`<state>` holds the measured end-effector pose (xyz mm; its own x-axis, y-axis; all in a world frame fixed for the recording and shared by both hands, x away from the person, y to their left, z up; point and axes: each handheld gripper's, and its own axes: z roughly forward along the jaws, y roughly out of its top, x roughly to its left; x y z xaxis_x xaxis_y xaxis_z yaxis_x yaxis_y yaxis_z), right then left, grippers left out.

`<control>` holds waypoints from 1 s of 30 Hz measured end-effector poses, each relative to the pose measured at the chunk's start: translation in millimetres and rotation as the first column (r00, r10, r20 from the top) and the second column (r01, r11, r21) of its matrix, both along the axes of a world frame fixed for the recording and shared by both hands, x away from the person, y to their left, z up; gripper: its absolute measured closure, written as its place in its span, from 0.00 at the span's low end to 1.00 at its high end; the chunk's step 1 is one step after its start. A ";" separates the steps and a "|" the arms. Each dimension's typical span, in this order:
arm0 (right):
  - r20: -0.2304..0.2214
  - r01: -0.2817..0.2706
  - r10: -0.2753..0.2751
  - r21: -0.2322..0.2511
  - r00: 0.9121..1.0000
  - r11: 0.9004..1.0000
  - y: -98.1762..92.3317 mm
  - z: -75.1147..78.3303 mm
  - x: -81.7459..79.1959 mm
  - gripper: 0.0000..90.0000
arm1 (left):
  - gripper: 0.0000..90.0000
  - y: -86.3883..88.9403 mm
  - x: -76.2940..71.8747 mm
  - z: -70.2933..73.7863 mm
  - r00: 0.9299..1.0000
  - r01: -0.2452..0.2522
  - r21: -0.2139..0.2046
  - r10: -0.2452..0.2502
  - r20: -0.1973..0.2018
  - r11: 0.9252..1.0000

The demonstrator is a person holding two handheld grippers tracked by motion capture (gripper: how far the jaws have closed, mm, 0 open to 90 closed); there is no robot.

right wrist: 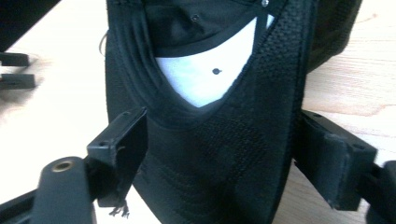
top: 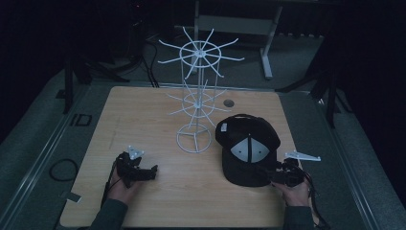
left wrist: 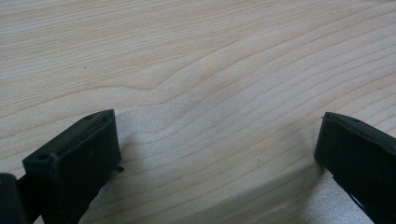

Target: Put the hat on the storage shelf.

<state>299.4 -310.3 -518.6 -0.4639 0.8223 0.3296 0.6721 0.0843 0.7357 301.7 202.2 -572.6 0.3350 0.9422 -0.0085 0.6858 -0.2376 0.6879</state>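
Left tongs agape over bare table; right tongs around half-hidden black cap, grip unclear.

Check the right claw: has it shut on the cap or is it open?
Open. In the right gripper view the right claw has a jaw on either side of the black cap, and the right-hand jaw stands clear of the fabric.

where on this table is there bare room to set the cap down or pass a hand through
Bare wood runs along the table's left half, from the far edge down to the left hand-held gripper, and along the near edge between both hands. It is crowded right of centre: the white wire rack stands beside the black cap, whose near edge sits between the right hand-held gripper's jaws.
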 end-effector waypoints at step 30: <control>-0.065 -0.077 0.072 -0.080 0.995 0.994 7.5 -13.4 3.3 0.46 | 0.00 0.0 0.0 0.0 1.000 0.000 0.000 0.000 0.000 1.000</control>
<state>302.7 -302.8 -532.1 -0.5053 0.8119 0.2925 0.7060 0.1940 0.6811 301.7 202.2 -572.6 0.3350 0.9422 -0.0084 0.6858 -0.2378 0.6878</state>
